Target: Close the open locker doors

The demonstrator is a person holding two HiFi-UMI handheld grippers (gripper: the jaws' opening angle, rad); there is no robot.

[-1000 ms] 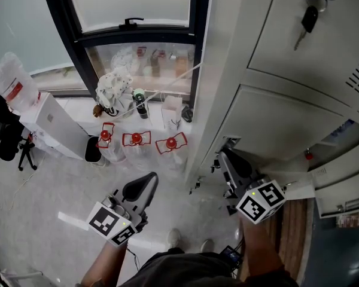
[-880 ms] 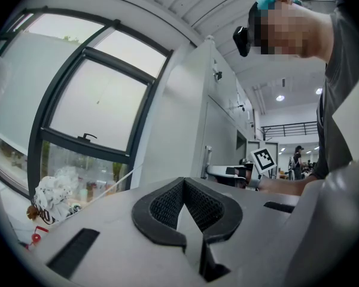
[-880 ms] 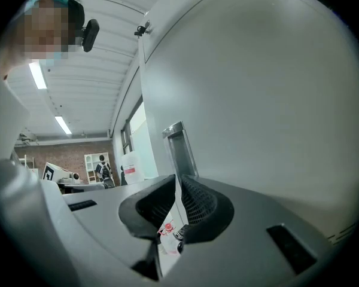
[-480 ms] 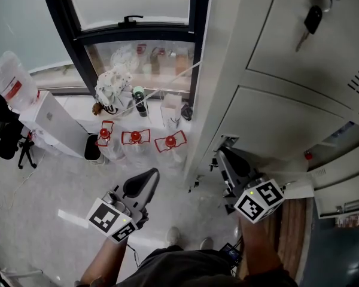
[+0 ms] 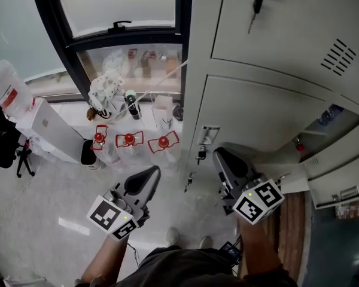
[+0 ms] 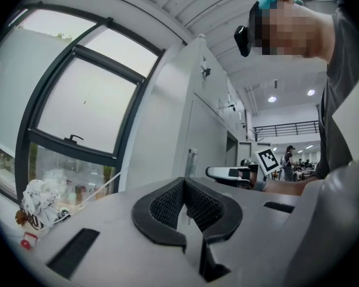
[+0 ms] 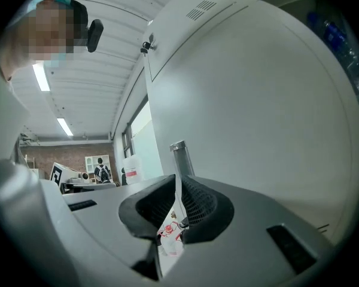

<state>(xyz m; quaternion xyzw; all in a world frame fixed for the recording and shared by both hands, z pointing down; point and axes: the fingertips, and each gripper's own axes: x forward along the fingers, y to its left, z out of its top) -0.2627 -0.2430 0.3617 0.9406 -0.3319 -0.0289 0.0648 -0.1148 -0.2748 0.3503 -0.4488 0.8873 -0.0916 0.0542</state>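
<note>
Presently the closing of one door is in hand, as it is judged. The right gripper is held at the lower edge of a wide, light grey metal locker door. In the right gripper view its black ribbed jaws are brought together with only a thin slit left, and nothing is clamped between them. The pale door face fills the space just beside them, but firm contact cannot be confirmed. At the latch side, where a small key hangs in its lock, this door seems to be almost flush with the grey cabinet frame, so little travel is thought to remain. The left gripper is kept low and well apart from the lockers, over the pale floor. Its jaws are also closed on nothing. To the right an open compartment with things on its shelf is seen, and below it more grey doors stand out from the cabinet, so the task is not far along. For the next move, a steady push with the closed right jaws is called for until the latch is seated. After that, the gripper should be carried to the open doors at the right.
</note>
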